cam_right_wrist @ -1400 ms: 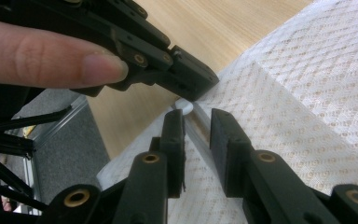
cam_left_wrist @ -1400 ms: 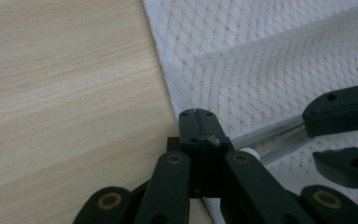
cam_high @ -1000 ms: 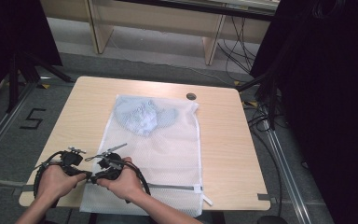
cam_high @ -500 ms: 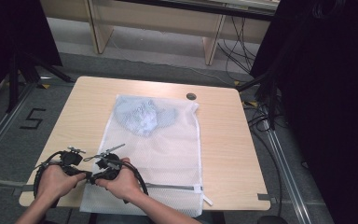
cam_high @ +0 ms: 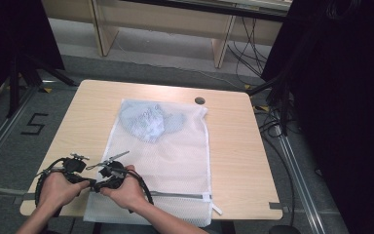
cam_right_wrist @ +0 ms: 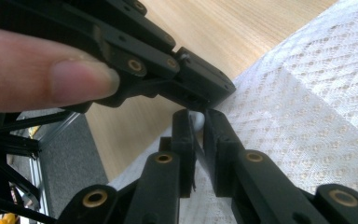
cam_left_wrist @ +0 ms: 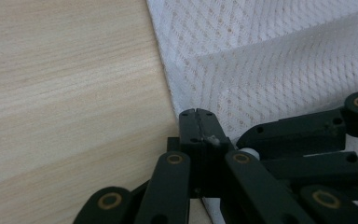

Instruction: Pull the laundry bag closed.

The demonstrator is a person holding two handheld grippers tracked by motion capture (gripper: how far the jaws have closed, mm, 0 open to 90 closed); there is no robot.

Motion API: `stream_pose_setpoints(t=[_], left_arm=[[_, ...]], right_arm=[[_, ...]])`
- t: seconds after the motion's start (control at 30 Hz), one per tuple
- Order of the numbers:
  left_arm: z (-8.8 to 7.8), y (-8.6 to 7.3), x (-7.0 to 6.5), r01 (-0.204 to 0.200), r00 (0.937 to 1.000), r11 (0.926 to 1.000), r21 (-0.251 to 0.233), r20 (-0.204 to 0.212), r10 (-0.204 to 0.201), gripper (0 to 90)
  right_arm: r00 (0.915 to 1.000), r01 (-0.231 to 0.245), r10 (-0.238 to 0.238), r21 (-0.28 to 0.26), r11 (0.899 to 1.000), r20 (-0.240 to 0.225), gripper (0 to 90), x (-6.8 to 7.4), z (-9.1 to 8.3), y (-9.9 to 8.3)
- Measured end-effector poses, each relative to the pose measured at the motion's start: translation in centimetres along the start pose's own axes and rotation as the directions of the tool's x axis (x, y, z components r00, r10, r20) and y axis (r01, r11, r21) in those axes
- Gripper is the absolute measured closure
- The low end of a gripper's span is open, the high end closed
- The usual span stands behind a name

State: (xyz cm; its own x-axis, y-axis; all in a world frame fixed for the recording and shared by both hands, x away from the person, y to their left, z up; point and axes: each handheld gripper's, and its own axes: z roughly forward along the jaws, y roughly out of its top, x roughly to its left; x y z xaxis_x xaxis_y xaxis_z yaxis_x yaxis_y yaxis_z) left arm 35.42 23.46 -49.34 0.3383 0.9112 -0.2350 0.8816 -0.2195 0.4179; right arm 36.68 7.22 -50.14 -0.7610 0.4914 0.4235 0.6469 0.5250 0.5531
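Note:
A white mesh laundry bag lies flat on the wooden table, with a pale blue garment inside its far end. Both grippers meet at the bag's front left corner. My left gripper is shut on the bag's edge, its jaws pressed together over the mesh. My right gripper comes in from the opposite side, just under the left gripper. Its jaws have just been closing and now pinch a small white zipper pull between their tips. In the high view, the left gripper and right gripper touch tip to tip.
The bag's zipper runs along the table's front edge, ending in a white tab. A dark round grommet sits in the tabletop beyond the bag. Cables trail on the floor at the right.

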Motion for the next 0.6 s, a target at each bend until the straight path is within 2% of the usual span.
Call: stream_pose_setpoints(t=[0.1,0.13,0.23,0.27,0.33,0.5,0.53,0.6], left_arm=[[0.00,0.00,0.00,0.000,1.0000,1.0000,0.001,0.000,0.000,89.9],[-0.05,0.01,0.05,-0.008,1.0000,0.9999,0.007,0.000,0.008,89.9],[-0.01,0.00,0.01,-0.001,1.0000,1.0000,0.001,0.000,0.001,89.9],[-0.08,0.02,0.10,-0.014,0.9999,0.9998,0.013,-0.002,0.014,89.9],[-0.08,0.03,0.09,-0.015,0.9999,0.9998,0.012,-0.003,0.015,89.9],[-0.01,0.01,-0.01,-0.001,1.0000,1.0000,0.002,-0.001,0.001,89.9],[-0.08,0.03,0.08,-0.014,0.9999,0.9998,0.013,-0.003,0.014,89.9],[-0.07,0.03,0.08,-0.014,0.9999,0.9998,0.012,-0.003,0.014,89.9]], right_arm=[[1.0000,0.001,-0.001,0.005,1.000,0.000,81.1,0.04,0.05,0.02],[1.0000,-0.006,0.006,-0.004,1.000,-0.002,77.8,0.02,0.08,0.05],[0.9999,-0.012,0.012,-0.012,1.000,-0.001,77.8,0.03,0.10,0.12],[0.9999,-0.012,0.012,-0.009,1.000,0.000,78.4,0.04,0.10,0.15],[0.9998,-0.018,0.018,-0.006,1.000,0.000,79.0,0.09,0.08,0.15],[0.9999,-0.011,0.011,0.000,1.000,0.011,83.1,0.06,0.12,0.17],[0.9999,0.011,-0.011,-0.006,1.000,0.008,84.4,0.03,0.19,0.20],[0.9999,-0.004,0.004,-0.005,1.000,0.012,85.5,0.20,0.23,0.18]])
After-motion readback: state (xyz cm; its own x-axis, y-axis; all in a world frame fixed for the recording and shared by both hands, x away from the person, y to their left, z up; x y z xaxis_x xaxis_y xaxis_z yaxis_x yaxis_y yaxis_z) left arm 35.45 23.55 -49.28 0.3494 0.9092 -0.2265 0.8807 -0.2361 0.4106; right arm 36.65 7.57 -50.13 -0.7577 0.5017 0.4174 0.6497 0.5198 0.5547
